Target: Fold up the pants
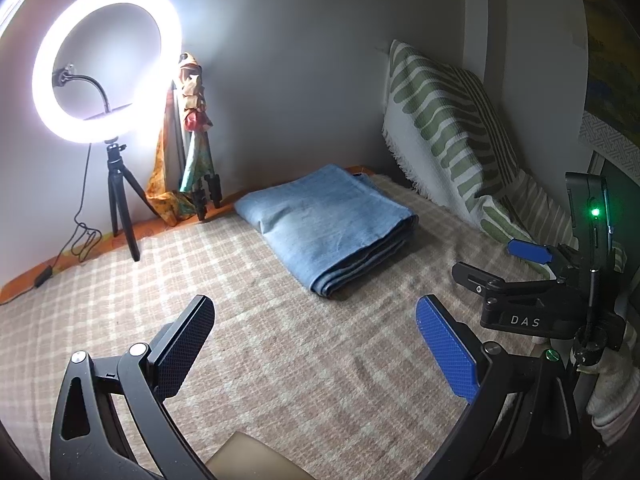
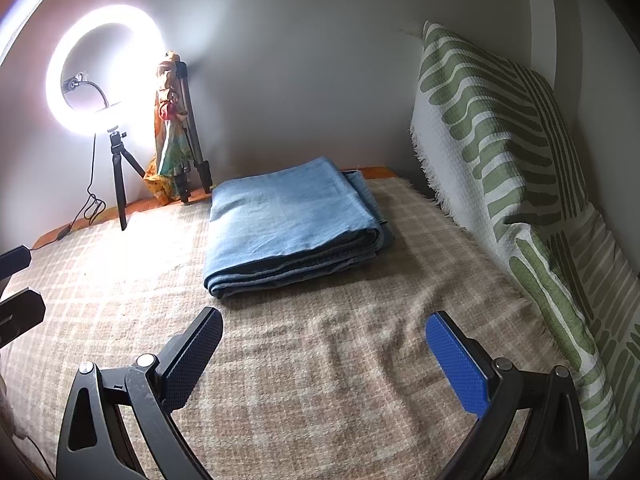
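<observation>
The light blue denim pants (image 1: 326,226) lie folded in a compact stack of layers on the beige checked blanket (image 1: 280,360), near the far wall; they also show in the right wrist view (image 2: 294,226). My left gripper (image 1: 316,326) is open and empty, hovering over the blanket in front of the pants. My right gripper (image 2: 326,342) is open and empty, also in front of the pants and apart from them. The right gripper (image 1: 504,264) shows at the right of the left wrist view, its fingers apart. The left gripper's fingertips (image 2: 16,280) show at the left edge of the right wrist view.
A lit ring light (image 1: 106,62) on a black tripod (image 1: 120,208) stands at the back left, its cable trailing along the blanket's edge. A second tripod draped with colourful cloth (image 1: 192,132) leans on the wall. A green-striped cushion (image 2: 504,152) lines the right side.
</observation>
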### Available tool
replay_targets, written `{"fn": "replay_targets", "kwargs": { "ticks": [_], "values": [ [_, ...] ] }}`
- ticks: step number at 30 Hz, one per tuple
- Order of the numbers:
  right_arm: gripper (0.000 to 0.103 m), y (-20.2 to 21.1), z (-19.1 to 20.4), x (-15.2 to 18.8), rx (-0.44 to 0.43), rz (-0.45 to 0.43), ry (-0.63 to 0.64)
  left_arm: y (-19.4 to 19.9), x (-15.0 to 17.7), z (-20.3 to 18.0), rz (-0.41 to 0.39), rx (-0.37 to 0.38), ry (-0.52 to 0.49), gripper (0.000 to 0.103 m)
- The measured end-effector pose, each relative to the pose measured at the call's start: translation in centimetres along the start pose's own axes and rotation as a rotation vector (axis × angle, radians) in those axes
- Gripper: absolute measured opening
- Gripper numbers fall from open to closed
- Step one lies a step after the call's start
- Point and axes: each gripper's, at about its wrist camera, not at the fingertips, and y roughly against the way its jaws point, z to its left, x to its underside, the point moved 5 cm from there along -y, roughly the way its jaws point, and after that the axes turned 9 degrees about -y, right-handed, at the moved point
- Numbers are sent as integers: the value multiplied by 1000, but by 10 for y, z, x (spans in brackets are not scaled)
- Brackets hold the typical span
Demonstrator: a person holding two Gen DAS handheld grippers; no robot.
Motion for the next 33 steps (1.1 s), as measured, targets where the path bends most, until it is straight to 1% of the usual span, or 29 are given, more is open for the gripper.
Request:
{"fn": "replay_targets", "kwargs": {
  "ticks": [15,33],
  "values": [
    [103,-2,3,2,-6,7,1,5,-2,0,-13,-5,-9,101],
    [103,-5,7,5,-15,14,14,6,-2,0,-12,-7,-13,101]
  ]
}}
